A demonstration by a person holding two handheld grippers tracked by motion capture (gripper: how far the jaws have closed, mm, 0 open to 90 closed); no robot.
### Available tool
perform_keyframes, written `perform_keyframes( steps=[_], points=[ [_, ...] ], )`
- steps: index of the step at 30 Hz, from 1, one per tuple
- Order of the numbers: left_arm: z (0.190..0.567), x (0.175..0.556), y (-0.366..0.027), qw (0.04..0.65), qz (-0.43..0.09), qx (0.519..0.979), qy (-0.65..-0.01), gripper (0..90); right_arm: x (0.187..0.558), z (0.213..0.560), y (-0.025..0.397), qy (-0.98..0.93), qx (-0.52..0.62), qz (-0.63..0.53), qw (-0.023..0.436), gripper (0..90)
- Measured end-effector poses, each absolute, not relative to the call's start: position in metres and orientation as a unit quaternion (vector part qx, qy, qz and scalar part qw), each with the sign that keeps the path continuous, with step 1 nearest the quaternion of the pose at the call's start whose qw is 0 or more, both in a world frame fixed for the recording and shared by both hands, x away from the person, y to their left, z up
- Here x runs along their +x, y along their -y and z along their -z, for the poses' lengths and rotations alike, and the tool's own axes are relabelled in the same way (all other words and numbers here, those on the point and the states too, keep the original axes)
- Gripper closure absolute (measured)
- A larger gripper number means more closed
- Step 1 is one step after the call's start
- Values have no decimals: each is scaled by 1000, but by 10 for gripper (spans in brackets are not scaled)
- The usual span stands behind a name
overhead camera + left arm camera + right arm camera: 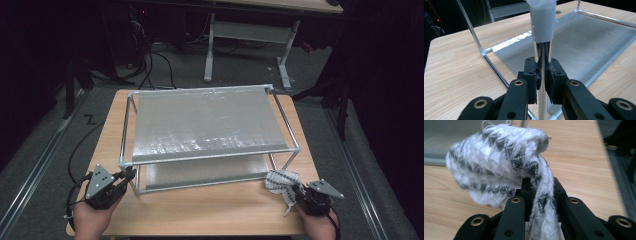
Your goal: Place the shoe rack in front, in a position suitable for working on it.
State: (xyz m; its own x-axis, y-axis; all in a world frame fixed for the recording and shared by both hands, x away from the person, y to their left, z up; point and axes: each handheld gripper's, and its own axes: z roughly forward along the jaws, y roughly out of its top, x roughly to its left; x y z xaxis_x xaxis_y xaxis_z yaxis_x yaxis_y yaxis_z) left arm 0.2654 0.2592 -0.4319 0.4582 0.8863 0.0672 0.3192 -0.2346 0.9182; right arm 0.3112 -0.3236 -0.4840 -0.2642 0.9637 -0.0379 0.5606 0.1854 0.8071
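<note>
Dim grey carpet, cables and the white legs of another table lie beyond the wooden desk (210, 210), on which a two-tier rack (205, 125) of thin metal rods and grey mesh sheets stands. No brand, label or writing can be read on anything in these pictures. From the high view, the left tool (127, 176) sits at the rack's near left corner, its jaws reaching to the corner post, and the right tool (296, 190) rests near the rack's near right corner, with a black-and-white woven cloth (282, 181) bunched just ahead of it and a strand hanging beside it. That view leaves the grips unclear; the two gripper views settle them. In the left gripper view the jaws are closed on the rack's upright chrome post (542, 75), which stands between the pads and carries a grey plastic sleeve (542, 22) just above them; the lower mesh sheet (584, 47) spreads out beyond the tool. In the right gripper view the jaws are clamped on a twisted length of the cloth, whose fringed bulk rises above and to the left of the jaws, slightly blurred, with bare wood behind it and a strip of grey mesh at the upper left.
</note>
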Motion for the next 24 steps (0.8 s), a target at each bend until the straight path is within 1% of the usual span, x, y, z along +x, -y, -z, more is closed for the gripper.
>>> perform_keyframes(
  steps=[7,12,18,24],
  points=[
    [432,272,-270,458,-307,715,-429,795,298,478,349,-688,555,-339,321,778],
    [432,272,-271,457,-308,715,-430,796,299,476,354,-677,562,-338,333,778],
    [432,270,-272,455,-309,716,-430,796,308,474,352,-671,565,-343,337,778],
    [432,265,-273,454,-313,717,-427,794,322,463,342,-656,558,-371,346,777]
  ],
)
